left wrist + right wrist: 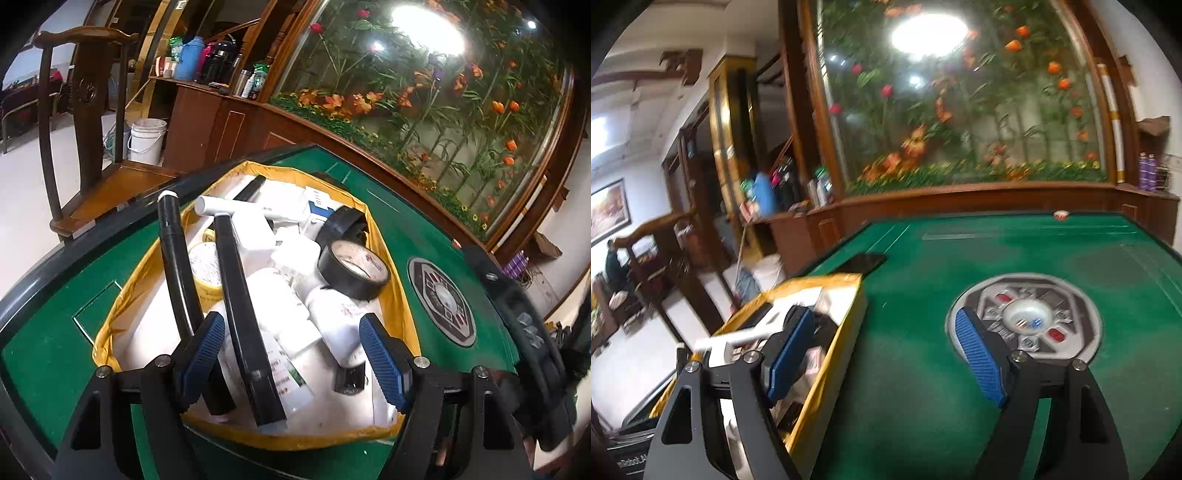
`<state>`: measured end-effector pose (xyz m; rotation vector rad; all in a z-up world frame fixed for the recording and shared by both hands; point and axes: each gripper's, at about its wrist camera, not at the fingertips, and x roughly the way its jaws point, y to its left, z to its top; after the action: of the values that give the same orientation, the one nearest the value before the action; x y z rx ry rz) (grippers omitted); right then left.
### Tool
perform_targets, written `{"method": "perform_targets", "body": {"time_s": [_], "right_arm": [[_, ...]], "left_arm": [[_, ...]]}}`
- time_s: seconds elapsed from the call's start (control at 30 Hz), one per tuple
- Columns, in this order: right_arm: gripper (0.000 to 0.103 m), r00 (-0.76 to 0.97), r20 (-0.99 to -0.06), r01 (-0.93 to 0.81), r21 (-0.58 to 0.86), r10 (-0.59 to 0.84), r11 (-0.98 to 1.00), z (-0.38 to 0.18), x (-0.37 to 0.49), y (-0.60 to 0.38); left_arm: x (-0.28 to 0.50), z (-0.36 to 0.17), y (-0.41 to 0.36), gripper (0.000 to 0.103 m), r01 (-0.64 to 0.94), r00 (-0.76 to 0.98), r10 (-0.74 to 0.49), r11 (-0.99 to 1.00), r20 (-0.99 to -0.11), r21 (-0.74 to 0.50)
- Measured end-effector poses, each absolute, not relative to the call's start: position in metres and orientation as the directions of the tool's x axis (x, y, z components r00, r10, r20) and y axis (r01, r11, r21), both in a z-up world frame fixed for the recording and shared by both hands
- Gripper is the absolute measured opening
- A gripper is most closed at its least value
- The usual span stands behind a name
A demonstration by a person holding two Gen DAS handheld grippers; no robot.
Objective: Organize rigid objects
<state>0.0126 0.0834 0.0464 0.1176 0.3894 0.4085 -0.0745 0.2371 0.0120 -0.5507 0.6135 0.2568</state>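
With both the left gripper (291, 354) and right gripper (886, 354) gaping empty beside the bin (402, 295), the next grab was best aimed at one loose item.

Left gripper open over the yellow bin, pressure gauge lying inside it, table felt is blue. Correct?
Not quite: the table felt is green, as both wrist views show. The rest holds: left gripper open over the yellow bin, pressure gauge inside.
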Motion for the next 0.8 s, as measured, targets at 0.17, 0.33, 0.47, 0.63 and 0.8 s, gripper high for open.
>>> {"method": "perform_targets", "body": {"time_s": [0.17,0.33,0.47,0.63,0.8], "right_arm": [[0.087,0.845,-0.349,-0.351,0.212,0.406,0.912,0.042,0.020,0.080],[0.087,0.860,-0.333,-0.348,0.172,0.386,0.922,0.042,0.018,0.085],[0.087,0.871,-0.305,-0.361,0.132,0.385,0.923,0.045,0.001,0.090],[0.087,0.876,-0.268,-0.382,0.119,0.400,0.916,0.061,-0.014,0.093],[0.098,0.831,-0.222,-0.508,0.070,0.510,0.858,0.091,-0.060,0.083]], "left_arm": [[-0.066,0.013,0.244,0.082,-0.421,0.785,0.110,0.817,-0.610,-0.394],[-0.060,0.019,0.250,0.088,-0.386,0.823,0.124,0.839,-0.554,-0.385],[-0.063,0.033,0.261,0.088,-0.357,0.853,0.123,0.847,-0.508,-0.394],[-0.112,0.067,0.240,0.089,-0.368,0.865,0.188,0.869,-0.465,-0.332],[-0.169,0.081,0.202,0.102,-0.371,0.870,0.250,0.900,-0.425,-0.229]]}}
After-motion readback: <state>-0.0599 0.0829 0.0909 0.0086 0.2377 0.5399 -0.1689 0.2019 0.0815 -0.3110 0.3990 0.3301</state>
